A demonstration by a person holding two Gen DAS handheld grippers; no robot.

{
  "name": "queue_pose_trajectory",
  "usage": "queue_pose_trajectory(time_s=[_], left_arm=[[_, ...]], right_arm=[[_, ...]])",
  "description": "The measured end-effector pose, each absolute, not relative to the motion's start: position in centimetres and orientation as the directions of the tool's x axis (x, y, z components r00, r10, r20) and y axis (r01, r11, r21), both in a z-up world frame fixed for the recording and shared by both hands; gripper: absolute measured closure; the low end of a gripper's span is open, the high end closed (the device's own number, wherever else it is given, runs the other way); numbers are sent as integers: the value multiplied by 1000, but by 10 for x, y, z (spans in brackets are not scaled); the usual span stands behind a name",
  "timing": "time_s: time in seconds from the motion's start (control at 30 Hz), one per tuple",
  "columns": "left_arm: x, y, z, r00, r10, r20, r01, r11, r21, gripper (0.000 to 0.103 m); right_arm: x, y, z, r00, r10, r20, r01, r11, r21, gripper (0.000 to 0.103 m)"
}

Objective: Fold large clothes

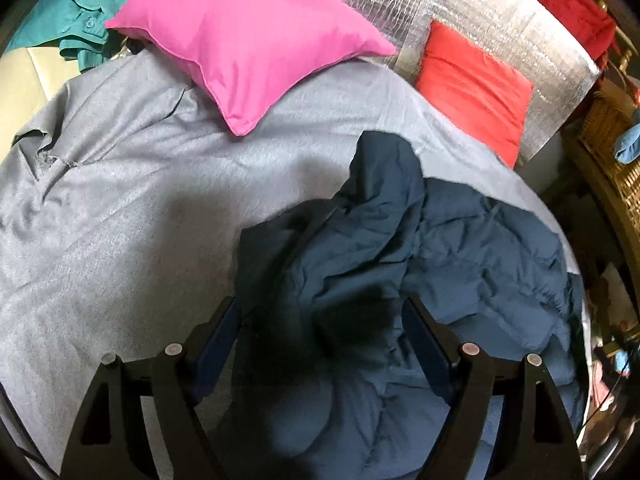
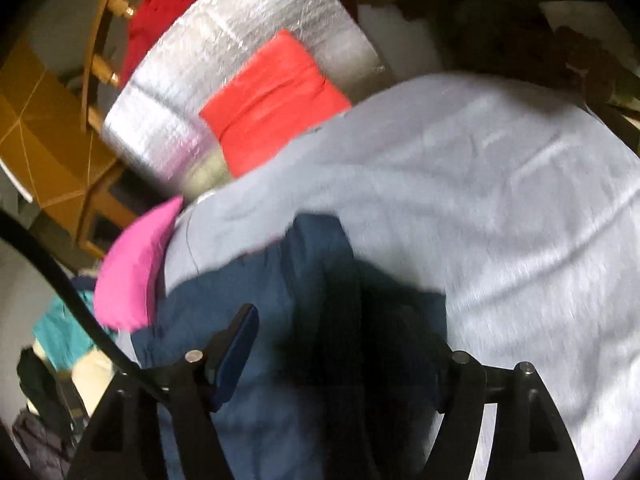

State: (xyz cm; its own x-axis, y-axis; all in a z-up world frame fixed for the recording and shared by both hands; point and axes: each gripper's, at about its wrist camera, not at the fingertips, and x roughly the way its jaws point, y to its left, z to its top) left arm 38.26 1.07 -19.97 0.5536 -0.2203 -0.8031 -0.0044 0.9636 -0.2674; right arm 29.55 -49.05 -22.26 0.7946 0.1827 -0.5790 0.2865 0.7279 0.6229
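Both my grippers, left (image 1: pixel 320 320) and right (image 2: pixel 344 344), hang wide open, holding nothing, over the navy jacket (image 1: pixel 440 248) crumpled lower-right on the grey bed (image 1: pixel 120 220), its bulk running toward upper right.

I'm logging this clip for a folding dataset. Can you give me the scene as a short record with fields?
surface: grey bedspread
garment: navy quilted jacket, crumpled, not yet folded
left gripper: open, fingers either side of a jacket bunch
right gripper: open, over the jacket; view blurred
pillows: pink pillow on the bedspread; red cushion against a silver foil panel
other: teal garment beyond the pink pillow
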Motion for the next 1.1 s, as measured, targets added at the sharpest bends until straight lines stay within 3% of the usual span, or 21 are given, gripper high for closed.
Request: queue_pose_trajectory(time_s=[0.27,0.33,0.37,0.4,0.5,0.7,0.8,0.9,1.03,1.07,1.1], left_arm=[[387,3,-215,511,-205,-835,6,972,-235,21],[387,-4,-216,510,-181,-841,27,980,-195,20],[387,-6,-216,512,-168,-843,36,984,-174,20],[388,-8,-216,513,-161,-843,42,986,-163,20],[388,-6,-215,520,-164,-838,37,985,-170,21],[387,-3,-210,543,-159,-824,13,983,-181,21],[389,-3,-220,509,-142,-849,3,987,-162,20],[383,4,-213,515,-145,-845,-13,984,-177,20],[367,14,-186,604,-128,-786,-19,984,-175,20],[361,14,-179,621,-135,-772,-5,984,-176,20],[359,14,-175,630,-138,-764,6,985,-173,20]], right_arm=[[370,-483,-239,717,228,-658,325,726,606,26],[383,-476,-244,683,199,-702,346,759,551,29],[386,-472,-246,682,187,-707,342,773,534,37],[388,-468,-251,671,174,-721,344,788,511,65],[383,-464,-249,676,155,-721,345,798,495,80],[367,-450,-222,727,30,-687,350,844,407,81],[375,-453,-255,650,54,-758,400,823,402,60],[361,-464,-248,655,101,-749,434,761,482,37],[318,-469,-216,766,89,-637,375,744,554,36],[309,-466,-209,778,97,-621,343,762,549,39],[299,-461,-202,790,106,-604,310,781,543,53]])
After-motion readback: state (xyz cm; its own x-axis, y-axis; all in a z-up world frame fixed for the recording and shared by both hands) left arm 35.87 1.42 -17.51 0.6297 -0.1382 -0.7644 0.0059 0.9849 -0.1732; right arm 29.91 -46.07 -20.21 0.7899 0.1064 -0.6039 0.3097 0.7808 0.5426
